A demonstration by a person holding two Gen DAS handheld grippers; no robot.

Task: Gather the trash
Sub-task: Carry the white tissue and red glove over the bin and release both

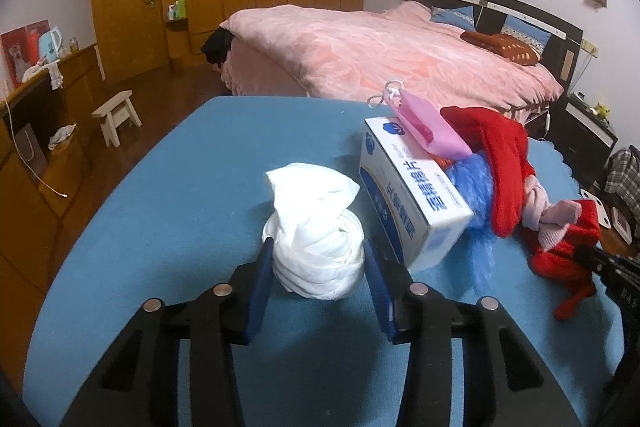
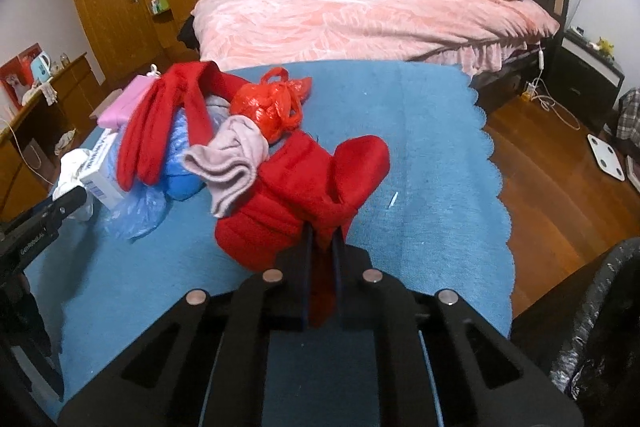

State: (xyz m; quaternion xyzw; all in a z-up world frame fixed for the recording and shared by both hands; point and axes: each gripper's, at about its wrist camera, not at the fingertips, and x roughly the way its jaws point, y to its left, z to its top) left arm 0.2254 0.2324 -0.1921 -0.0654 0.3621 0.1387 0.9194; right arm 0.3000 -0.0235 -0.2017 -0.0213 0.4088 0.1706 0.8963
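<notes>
- Your left tongs are squeezing the white wad, box just right of them.
- Your right tongs are clamped tight on the red sock.

Blue cloth, white wad, red sock, pink bedding

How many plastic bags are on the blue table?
2. A red plastic bag, knotted, sits on top of the pile. A blue plastic bag lies under the red cloth, beside the white box. Others may hide underneath.
</notes>
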